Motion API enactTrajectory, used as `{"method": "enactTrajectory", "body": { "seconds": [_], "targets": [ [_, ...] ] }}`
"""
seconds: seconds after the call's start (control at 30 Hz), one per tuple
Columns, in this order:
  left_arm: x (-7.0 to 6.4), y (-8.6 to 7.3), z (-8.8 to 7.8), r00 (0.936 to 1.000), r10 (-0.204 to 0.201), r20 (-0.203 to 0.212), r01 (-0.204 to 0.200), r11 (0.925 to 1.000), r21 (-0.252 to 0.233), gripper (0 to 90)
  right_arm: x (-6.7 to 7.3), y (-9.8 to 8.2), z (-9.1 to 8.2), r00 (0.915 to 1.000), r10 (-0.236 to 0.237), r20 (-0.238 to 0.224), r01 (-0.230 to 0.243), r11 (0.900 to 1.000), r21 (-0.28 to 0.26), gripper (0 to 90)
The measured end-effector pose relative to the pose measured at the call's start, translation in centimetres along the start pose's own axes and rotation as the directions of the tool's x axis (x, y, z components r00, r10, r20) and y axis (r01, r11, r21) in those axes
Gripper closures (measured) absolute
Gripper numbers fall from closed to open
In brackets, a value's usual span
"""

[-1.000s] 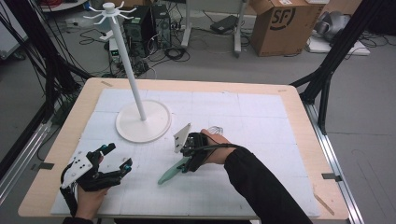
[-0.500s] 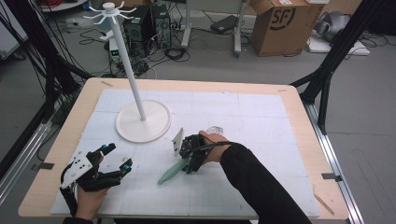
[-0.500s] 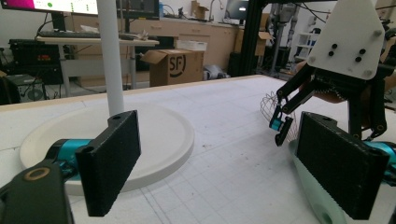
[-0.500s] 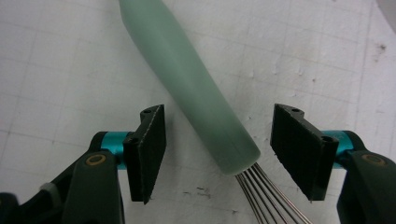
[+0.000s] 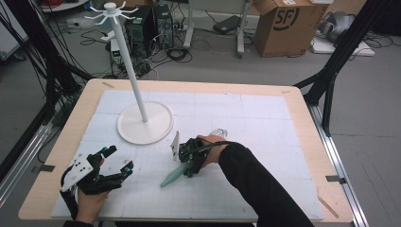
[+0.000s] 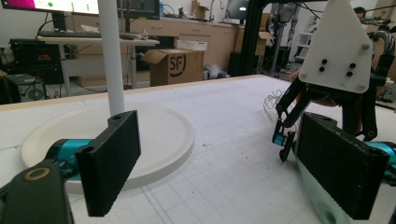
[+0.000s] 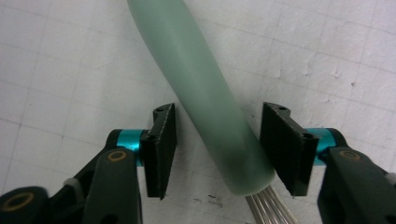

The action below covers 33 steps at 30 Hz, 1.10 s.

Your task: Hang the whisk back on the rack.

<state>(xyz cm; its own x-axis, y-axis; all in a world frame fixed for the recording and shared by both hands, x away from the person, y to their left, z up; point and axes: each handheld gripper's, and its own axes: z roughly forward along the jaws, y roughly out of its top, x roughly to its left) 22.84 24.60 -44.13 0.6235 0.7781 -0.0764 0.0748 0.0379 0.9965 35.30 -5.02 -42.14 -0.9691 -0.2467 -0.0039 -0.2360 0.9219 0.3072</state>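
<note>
A whisk lies on the white mat, its pale green handle (image 5: 170, 178) pointing near-left and its wire head (image 5: 218, 133) behind the right hand. My right gripper (image 5: 187, 164) is down over it and open. In the right gripper view the handle (image 7: 201, 88) runs between the two pads close to where the wires (image 7: 268, 205) begin; the left pad (image 7: 161, 144) stands apart from it and the right pad (image 7: 285, 147) is close against it. My left gripper (image 5: 118, 158) rests open at the near left, nothing between its pads (image 6: 109, 163).
A white stand with a round base (image 5: 145, 124) and a tall pole (image 5: 132, 71) topped by hooks is at the mat's back left; the left gripper view shows its base (image 6: 154, 130). The wooden table edge (image 5: 56, 156) frames the mat.
My right gripper has slid a little toward the near left and lower over the whisk handle. The left gripper has stayed put.
</note>
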Motion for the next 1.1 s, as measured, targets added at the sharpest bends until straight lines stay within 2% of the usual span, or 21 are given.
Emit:
{"method": "enactTrajectory", "body": {
  "seconds": [0.03, 0.07, 0.1, 0.17, 0.27, 0.33, 0.47, 0.6, 0.67, 0.8, 0.83, 0.9, 0.97, 1.1],
  "targets": [
    [0.0, 0.0, 0.0, 1.0, 0.0, -0.001, 0.0, 1.0, -0.001, 14.9, 0.1, 0.1, -0.1, 0.999, -0.043, -0.012, 0.043, 0.999, 0.004, 57.7],
    [-0.1, 0.0, 0.0, 1.0, -0.002, -0.001, 0.002, 1.0, -0.004, 14.9, 0.1, 0.1, -0.1, 0.999, -0.043, -0.012, 0.043, 0.999, 0.004, 57.7],
    [-0.1, 0.0, 0.0, 1.0, -0.002, -0.002, 0.002, 1.0, -0.003, 14.8, 0.2, 0.3, -0.1, 0.9978, -0.064, -0.017, 0.064, 0.998, 0.009, 61.9],
    [-0.1, 0.0, 0.0, 1.0, -0.002, -0.003, 0.001, 1.0, -0.002, 14.8, 0.3, 0.3, -0.1, 0.9974, -0.068, -0.021, 0.068, 0.998, 0.011, 69.4],
    [-0.1, 0.0, -0.1, 1.0, 0.0, -0.004, 0.0, 1.0, -0.001, 14.8, 0.5, 0.4, -0.1, 0.9972, -0.073, -0.013, 0.074, 0.997, 0.013, 70.1],
    [0.0, 0.0, -0.1, 1.0, -0.001, -0.004, 0.001, 1.0, 0.0, 14.9, 0.8, 0.5, -0.2, 0.9949, -0.101, 0.007, 0.1, 0.995, 0.018, 70.2],
    [0.1, 0.0, -0.3, 0.9999, -0.003, -0.012, 0.003, 1.0, -0.001, 14.9, 0.8, 0.5, -0.4, 0.9961, -0.087, 0.016, 0.087, 0.996, 0.005, 70.2],
    [0.1, 0.0, -0.4, 0.9999, -0.003, -0.017, 0.003, 1.0, -0.003, 14.9, 0.6, 0.5, -1.2, 0.9983, -0.053, 0.025, 0.054, 0.997, -0.049, 70.2],
    [0.1, 0.0, -0.4, 0.9998, -0.002, -0.018, 0.002, 1.0, -0.001, 15.0, 0.5, 0.3, -2.2, 0.997, -0.041, 0.066, 0.047, 0.996, -0.078, 70.1],
    [0.1, 0.0, -0.4, 0.9998, -0.001, -0.02, 0.001, 1.0, -0.002, 15.0, 0.4, 0.0, -3.2, 0.9961, -0.021, 0.086, 0.03, 0.993, -0.115, 70.1],
    [0.1, 0.0, -0.4, 0.9998, -0.001, -0.02, 0.001, 1.0, -0.002, 15.0, 0.5, 0.0, -3.4, 0.9964, -0.019, 0.082, 0.03, 0.991, -0.132, 70.1],
    [0.1, 0.0, -0.4, 0.9998, -0.002, -0.02, 0.002, 1.0, -0.002, 15.0, 0.5, 0.1, -4.0, 0.9938, -0.029, 0.107, 0.045, 0.988, -0.15, 70.1],
    [0.1, 0.0, -0.4, 0.9998, -0.002, -0.019, 0.002, 1.0, -0.003, 15.0, 0.7, 0.2, -4.5, 0.9938, -0.01, 0.111, 0.031, 0.981, -0.189, 70.1],
    [0.1, -0.1, -0.4, 0.9998, -0.003, -0.017, 0.003, 1.0, -0.001, 14.9, 0.6, 0.1, -5.8, 0.9912, 0.01, 0.132, 0.025, 0.965, -0.262, 70.1]
  ]
}}
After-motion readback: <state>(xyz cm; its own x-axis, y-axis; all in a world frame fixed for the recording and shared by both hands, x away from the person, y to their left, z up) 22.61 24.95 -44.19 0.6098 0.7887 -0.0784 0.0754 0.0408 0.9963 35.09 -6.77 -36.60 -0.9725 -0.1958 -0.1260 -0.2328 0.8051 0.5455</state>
